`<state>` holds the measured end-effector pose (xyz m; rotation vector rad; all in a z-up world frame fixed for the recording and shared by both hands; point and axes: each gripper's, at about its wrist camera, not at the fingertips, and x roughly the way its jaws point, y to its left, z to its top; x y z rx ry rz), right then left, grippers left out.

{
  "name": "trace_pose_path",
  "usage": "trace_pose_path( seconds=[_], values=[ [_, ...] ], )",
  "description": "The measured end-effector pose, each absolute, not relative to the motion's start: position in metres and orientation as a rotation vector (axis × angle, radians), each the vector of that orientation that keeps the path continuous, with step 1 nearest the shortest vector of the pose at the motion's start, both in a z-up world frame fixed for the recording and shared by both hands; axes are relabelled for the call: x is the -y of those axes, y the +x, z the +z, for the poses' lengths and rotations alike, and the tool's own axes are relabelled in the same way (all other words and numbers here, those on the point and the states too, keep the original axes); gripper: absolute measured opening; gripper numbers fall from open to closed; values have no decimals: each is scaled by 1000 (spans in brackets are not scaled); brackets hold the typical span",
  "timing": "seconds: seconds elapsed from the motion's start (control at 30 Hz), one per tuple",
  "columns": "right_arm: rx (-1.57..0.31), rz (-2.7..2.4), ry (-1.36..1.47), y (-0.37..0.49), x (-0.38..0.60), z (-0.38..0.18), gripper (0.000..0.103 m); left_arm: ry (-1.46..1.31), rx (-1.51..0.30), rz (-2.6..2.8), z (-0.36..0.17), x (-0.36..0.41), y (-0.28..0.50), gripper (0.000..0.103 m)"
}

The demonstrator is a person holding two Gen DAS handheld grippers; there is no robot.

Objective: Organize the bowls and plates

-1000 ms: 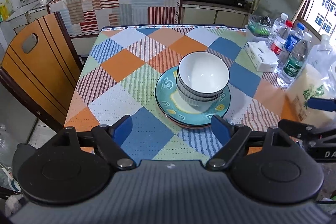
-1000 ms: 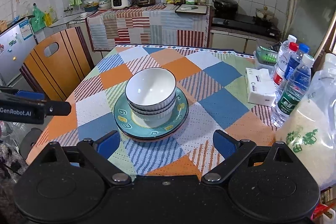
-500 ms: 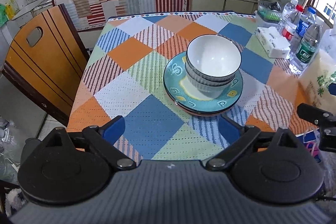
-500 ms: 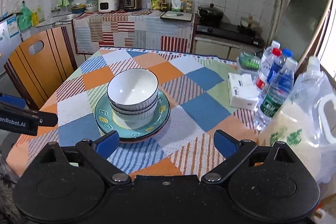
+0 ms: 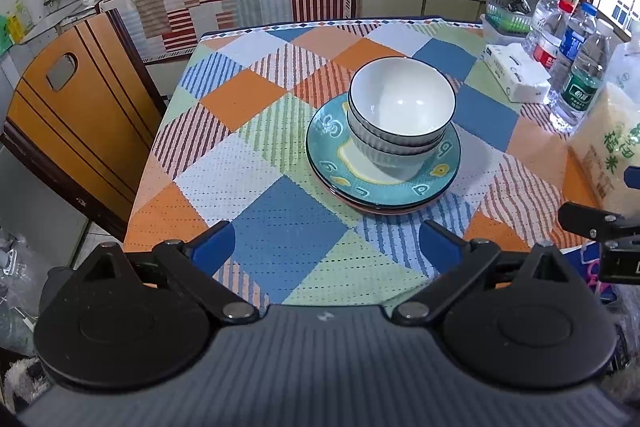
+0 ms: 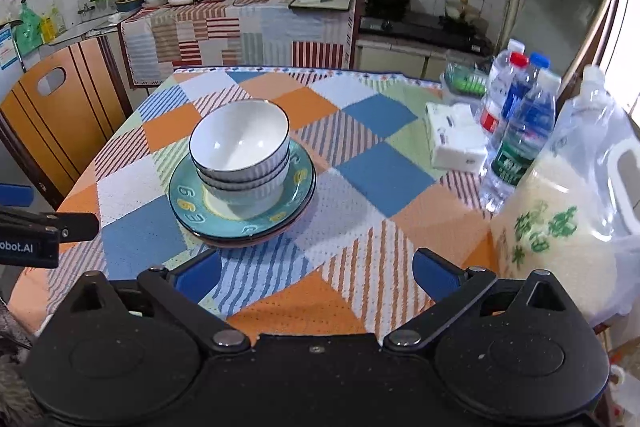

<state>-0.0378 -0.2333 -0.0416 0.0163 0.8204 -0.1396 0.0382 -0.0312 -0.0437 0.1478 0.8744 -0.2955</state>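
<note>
Both tongs hang wide over the near edge of the table, empty. The left tongs (image 5: pixel 326 243) and the right tongs (image 6: pixel 318 271) are each opening their jaws at this moment, with only chequered cloth between the blue pads. Each tool shows at the edge of the other's view, side by side and apart.

The table (image 5: pixel 256 187) fills both views, with a chair (image 5: pixel 76 115) drawn up on its left. On its right side stand a jug of rice (image 6: pixel 560 227), water bottles (image 6: pixel 520 131) and a tissue pack (image 6: pixel 456 139), all well apart from the crockery.

Near the middle of the table lie the plates (image 5: pixel 440 183), stacked with a teal one on top and a pinkish rim showing beneath. On the top plate stand the bowls (image 5: pixel 400 107), white, nested and upright, set slightly toward its far side.

The one clear change over the last second is in the tongs: the left pair stood noticeably narrower a second ago. The stack has not shifted on the cloth. With nothing gripped and everything gathered into one pile, the sorting looks finished or all but finished. No loose plate or bowl shows elsewhere on the table.
</note>
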Motion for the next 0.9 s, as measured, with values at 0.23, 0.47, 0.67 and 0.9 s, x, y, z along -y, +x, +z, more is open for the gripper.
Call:
trace_pose_path(
  seconds=[0.23, 0.47, 0.67, 0.9],
  values=[
    [-798, -152, -33, -40, 228, -44, 103, 170, -860, -277, -50, 35, 35, 100],
    [-790, -150, -44, -40, 225, -41, 103, 182, -844, -266, -52, 38, 32, 100],
    [-793, -148, -46, -39, 224, -41, 103, 162, -842, -279, -50, 35, 32, 100],
    [-793, -151, -41, -40, 225, -41, 103, 159, -844, -265, -50, 34, 33, 100]
  ],
)
